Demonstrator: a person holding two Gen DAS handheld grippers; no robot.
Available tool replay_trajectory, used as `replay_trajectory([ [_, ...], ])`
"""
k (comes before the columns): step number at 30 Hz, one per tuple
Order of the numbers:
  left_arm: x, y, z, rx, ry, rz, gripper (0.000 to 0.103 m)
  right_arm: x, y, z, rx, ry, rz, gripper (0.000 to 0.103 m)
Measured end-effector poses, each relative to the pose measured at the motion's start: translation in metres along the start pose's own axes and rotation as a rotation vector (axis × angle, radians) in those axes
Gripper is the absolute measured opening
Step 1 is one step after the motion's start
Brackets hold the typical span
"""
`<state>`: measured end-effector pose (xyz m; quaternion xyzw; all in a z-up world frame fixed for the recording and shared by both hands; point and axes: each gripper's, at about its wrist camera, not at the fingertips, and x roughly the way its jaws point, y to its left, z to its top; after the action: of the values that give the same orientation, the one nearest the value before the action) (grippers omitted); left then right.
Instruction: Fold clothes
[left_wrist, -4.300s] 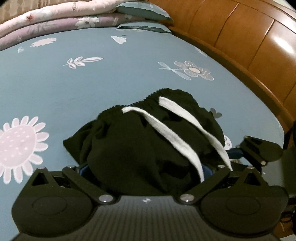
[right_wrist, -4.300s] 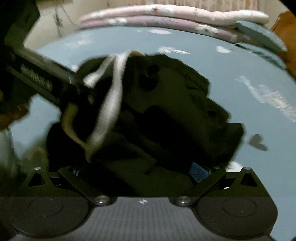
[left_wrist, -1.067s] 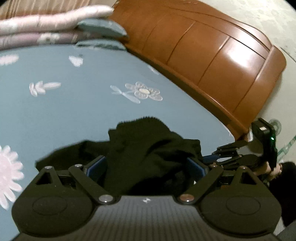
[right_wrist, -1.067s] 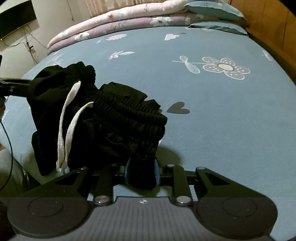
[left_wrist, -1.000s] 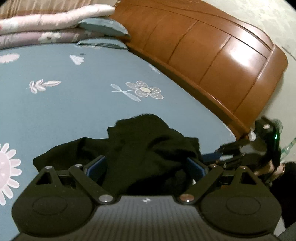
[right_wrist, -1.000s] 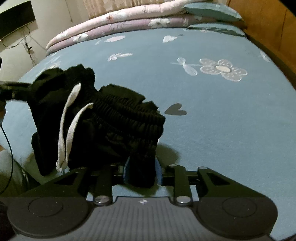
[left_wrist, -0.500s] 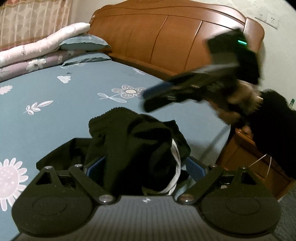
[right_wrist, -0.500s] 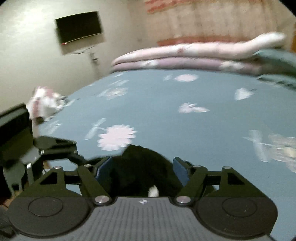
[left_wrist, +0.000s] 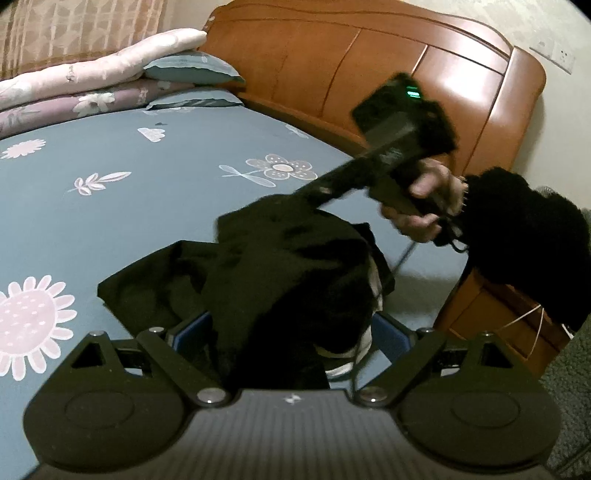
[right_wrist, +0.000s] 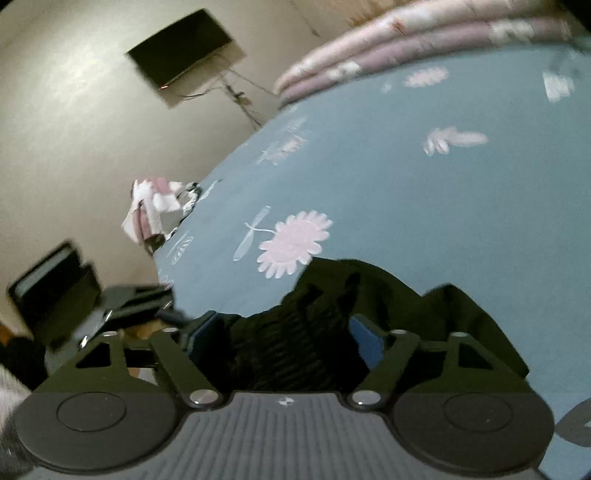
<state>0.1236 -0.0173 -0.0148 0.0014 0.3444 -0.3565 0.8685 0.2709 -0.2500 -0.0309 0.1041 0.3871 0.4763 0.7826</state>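
Black drawstring shorts (left_wrist: 280, 273) lie bunched on the blue flowered bed sheet (left_wrist: 147, 192), with a bit of white cord (left_wrist: 354, 350) showing at the near right. My left gripper (left_wrist: 291, 328) is open, its blue pads wide on either side of the cloth heap. The right gripper, held in a hand, reaches down into the top of the heap in the left wrist view (left_wrist: 310, 195). In the right wrist view the right gripper (right_wrist: 280, 332) is open with the ribbed black fabric (right_wrist: 295, 339) lying between its pads. The left gripper (right_wrist: 140, 299) shows blurred at the left there.
A wooden headboard (left_wrist: 369, 81) runs along the right of the bed. Folded pink quilts (left_wrist: 74, 85) and pillows (left_wrist: 192, 70) lie at the far end. Other clothes (right_wrist: 159, 206) sit at the bed's left edge. A wall TV (right_wrist: 181, 55) hangs beyond.
The right gripper let go of the waistband, swung up and over, and now comes down onto the top of the heap. The left gripper stays open around the shorts.
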Motion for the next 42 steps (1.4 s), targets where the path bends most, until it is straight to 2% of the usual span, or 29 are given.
replay_trajectory([
  [2,-0.008,0.002,0.002,-0.004,-0.016,-0.004,0.093,-0.009,0.021,-0.004,-0.07,-0.01,-0.011,0.071],
  [5,-0.021,0.004,0.008,0.001,-0.05,-0.009,0.094,-0.023,0.05,-0.009,-0.139,-0.012,0.024,0.071],
  [10,-0.02,0.004,0.018,0.033,-0.06,-0.003,0.095,-0.024,0.079,-0.017,-0.227,0.041,-0.058,0.071],
  [13,-0.011,0.004,0.018,0.042,-0.035,0.0,0.095,-0.015,0.083,-0.022,-0.24,0.081,-0.101,0.071],
  [16,-0.005,0.001,0.016,0.059,-0.015,0.001,0.095,-0.01,0.078,-0.017,-0.226,0.073,-0.125,0.071],
  [18,-0.001,0.0,0.014,0.062,-0.007,-0.009,0.095,-0.006,0.068,-0.012,-0.193,0.071,-0.131,0.071],
  [22,0.001,0.001,0.011,0.07,0.009,-0.005,0.095,0.015,0.057,-0.014,-0.168,0.135,-0.118,0.07],
  [23,0.002,0.001,0.01,0.071,0.013,-0.004,0.095,0.017,0.062,-0.017,-0.194,0.14,-0.121,0.061],
  [24,0.002,0.002,0.009,0.075,0.02,0.001,0.095,0.018,0.068,-0.019,-0.224,0.141,-0.123,0.045],
  [28,0.006,0.004,0.009,0.107,0.037,0.0,0.095,0.009,0.104,-0.027,-0.371,0.138,-0.131,0.021],
  [29,0.007,0.004,0.01,0.123,0.038,-0.007,0.095,0.005,0.112,-0.03,-0.403,0.139,-0.131,0.019],
  [34,0.012,-0.001,0.017,0.261,0.017,-0.177,0.094,-0.014,0.152,-0.039,-0.529,0.157,-0.151,0.016],
  [36,0.017,-0.009,0.02,0.345,0.053,-0.26,0.093,-0.021,0.161,-0.04,-0.549,0.16,-0.153,0.015],
  [38,0.023,-0.018,0.02,0.435,0.109,-0.318,0.086,-0.026,0.161,-0.041,-0.539,0.145,-0.165,0.015],
  [40,0.032,-0.024,0.02,0.492,0.177,-0.352,0.067,-0.03,0.16,-0.041,-0.525,0.129,-0.177,0.015],
  [42,0.032,-0.027,0.02,0.507,0.2,-0.354,0.051,-0.034,0.159,-0.042,-0.512,0.112,-0.19,0.015],
])
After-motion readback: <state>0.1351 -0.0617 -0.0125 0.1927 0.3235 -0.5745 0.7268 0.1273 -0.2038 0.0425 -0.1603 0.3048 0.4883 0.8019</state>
